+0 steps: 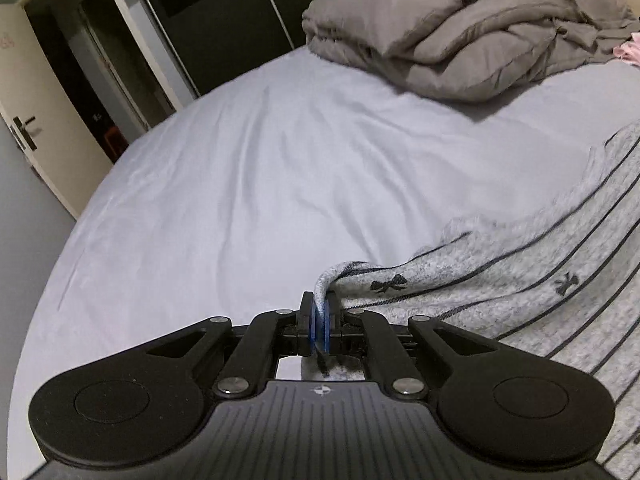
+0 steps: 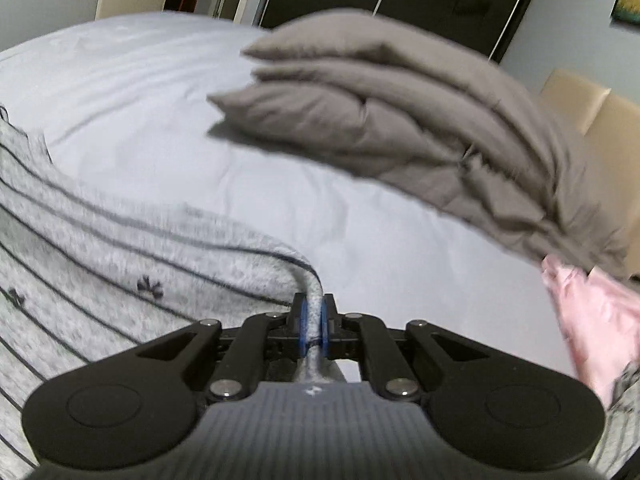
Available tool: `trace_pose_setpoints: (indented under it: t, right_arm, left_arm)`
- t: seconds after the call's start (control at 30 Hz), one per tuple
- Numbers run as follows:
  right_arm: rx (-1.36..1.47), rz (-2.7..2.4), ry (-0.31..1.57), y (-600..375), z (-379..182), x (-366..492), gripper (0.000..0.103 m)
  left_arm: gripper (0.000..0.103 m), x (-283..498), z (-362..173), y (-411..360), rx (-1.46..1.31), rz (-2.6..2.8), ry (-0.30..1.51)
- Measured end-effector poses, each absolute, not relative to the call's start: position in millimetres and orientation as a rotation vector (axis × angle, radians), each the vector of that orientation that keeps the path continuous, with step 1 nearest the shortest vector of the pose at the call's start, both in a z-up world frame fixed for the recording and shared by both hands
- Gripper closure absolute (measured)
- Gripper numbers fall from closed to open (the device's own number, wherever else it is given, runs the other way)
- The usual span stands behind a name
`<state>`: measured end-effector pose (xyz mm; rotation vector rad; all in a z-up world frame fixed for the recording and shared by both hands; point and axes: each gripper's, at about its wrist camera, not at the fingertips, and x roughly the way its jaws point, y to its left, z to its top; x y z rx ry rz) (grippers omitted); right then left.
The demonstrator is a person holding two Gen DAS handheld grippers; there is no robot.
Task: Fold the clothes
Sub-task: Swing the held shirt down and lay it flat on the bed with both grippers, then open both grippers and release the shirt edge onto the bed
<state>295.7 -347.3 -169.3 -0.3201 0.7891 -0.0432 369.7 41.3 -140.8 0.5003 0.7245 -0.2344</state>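
a pale lilac bed sheet (image 1: 240,184) lies ahead. the left gripper (image 1: 319,322) and right gripper (image 2: 314,322) each pinch a corner of the grey striped knit garment (image 1: 540,280), stretched between both fingers, over the bed.

- Left wrist view: mounted behind the left gripper (image 1: 319,312), close above the bed sheet (image 1: 240,184), angled downward across the mattress toward an open door (image 1: 52,92) and dark wardrobe fronts (image 1: 224,12) at the far side.
- Right wrist view: mounted behind the right gripper (image 2: 314,314), equally low and near, angled downward; image blurred.
- Shared ground: both views take in the folded brown duvet (image 1: 460,40) (image 2: 400,120), the sheet (image 2: 120,80), the grey striped garment (image 1: 520,280) (image 2: 100,240) and a pink cloth (image 1: 628,52) (image 2: 592,316).
- The garment runs off right in the left view, off left in the right view.
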Motion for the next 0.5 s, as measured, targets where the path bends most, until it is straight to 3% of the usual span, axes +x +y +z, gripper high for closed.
trace_pose_setpoints:
  t: [0.13, 0.2, 0.23, 0.27, 0.3, 0.37, 0.5]
  right_arm:
    - [-0.290, -0.023, 0.826, -352, -182, 293, 0.092]
    - [-0.256, 0.008, 0.832, -355, -181, 293, 0.091]
    - [-0.238, 0.020, 0.825, -357, -177, 291, 0.082]
    - [-0.218, 0.032, 0.815, -359, -172, 287, 0.071]
    - [-0.198, 0.042, 0.803, -361, -166, 283, 0.049]
    - [-0.161, 0.049, 0.774, -365, -155, 273, 0.046]
    - [-0.049, 0.017, 0.745, -401, -135, 254, 0.048]
  left_arm:
    - [0.100, 367, -146, 47, 0.481, -0.225, 0.751]
    - [0.095, 365, -143, 48, 0.470, -0.228, 0.749]
    - [0.091, 366, -141, 46, 0.472, -0.228, 0.746]
    - [0.080, 364, -137, 46, 0.477, -0.228, 0.739]
    - [0.070, 362, -132, 45, 0.481, -0.229, 0.732]
    - [0.057, 355, -122, 46, 0.489, -0.230, 0.710]
    - [0.056, 339, -102, 46, 0.502, -0.235, 0.687]
